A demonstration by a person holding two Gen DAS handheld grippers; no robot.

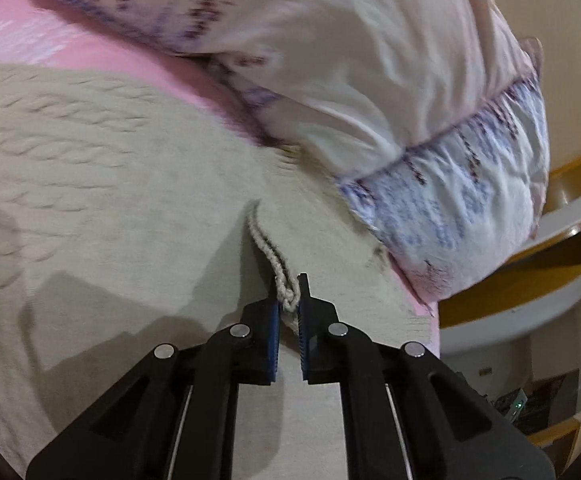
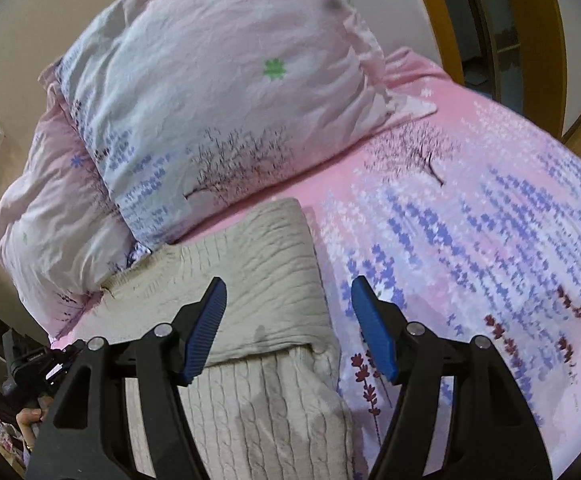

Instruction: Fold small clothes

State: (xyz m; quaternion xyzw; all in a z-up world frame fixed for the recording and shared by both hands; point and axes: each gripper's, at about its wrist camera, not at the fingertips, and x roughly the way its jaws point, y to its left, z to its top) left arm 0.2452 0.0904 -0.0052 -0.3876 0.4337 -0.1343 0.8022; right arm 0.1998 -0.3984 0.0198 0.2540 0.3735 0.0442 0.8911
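A beige cable-knit sweater [image 1: 110, 184] lies on a pink floral bed sheet [image 2: 470, 240]. My left gripper [image 1: 289, 296] is shut on an edge fold of the sweater, pinching the knit between its blue pads. In the right wrist view the sweater [image 2: 258, 272] lies partly folded, with one layer laid over another. My right gripper [image 2: 288, 292] is open and empty, hovering above the sweater's right edge. The left gripper's body [image 2: 34, 360] and the hand that holds it show at the lower left of that view.
Two large pillows [image 2: 218, 92] in pale floral covers lie stacked at the head of the bed, just beyond the sweater; they also show in the left wrist view [image 1: 370, 80]. A wooden door frame [image 2: 530, 20] stands at the far right. The bed's edge [image 1: 426, 300] is right of the left gripper.
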